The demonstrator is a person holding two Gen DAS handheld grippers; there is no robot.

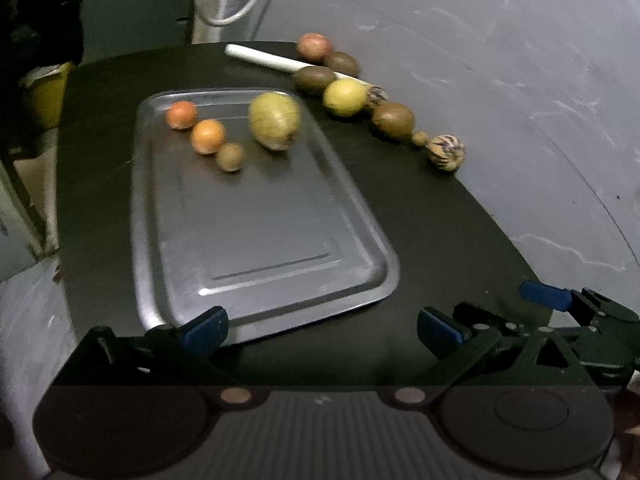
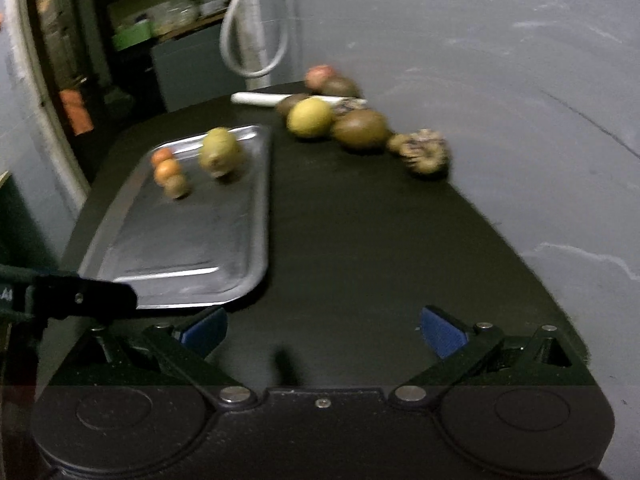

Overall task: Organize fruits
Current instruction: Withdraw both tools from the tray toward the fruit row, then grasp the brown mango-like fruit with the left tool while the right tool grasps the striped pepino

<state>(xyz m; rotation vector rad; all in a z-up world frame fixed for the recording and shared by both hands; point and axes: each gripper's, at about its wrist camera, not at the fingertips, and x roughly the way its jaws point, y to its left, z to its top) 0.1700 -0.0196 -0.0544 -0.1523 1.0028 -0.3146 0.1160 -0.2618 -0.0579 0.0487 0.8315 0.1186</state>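
Right wrist view blurs the fruit row

Left wrist view: metal tray (image 1: 256, 240) holds four fruits (image 1: 274, 121) at its far end; the rest (image 1: 345, 97) line the tabletop's (image 1: 420, 216) far right edge, blurred. Left gripper (image 1: 322, 330) and right gripper (image 2: 323, 331) both spread, empty.

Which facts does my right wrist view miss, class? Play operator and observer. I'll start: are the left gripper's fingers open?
Observer: Yes, the left gripper is open, with nothing between its fingers.
Operator: Where is the silver metal tray's near edge?
Observer: It runs behind one finger of the left gripper; whether they touch is unclear.
Operator: Is anything left of the black table?
Observer: A yellow container shows beyond its left edge.
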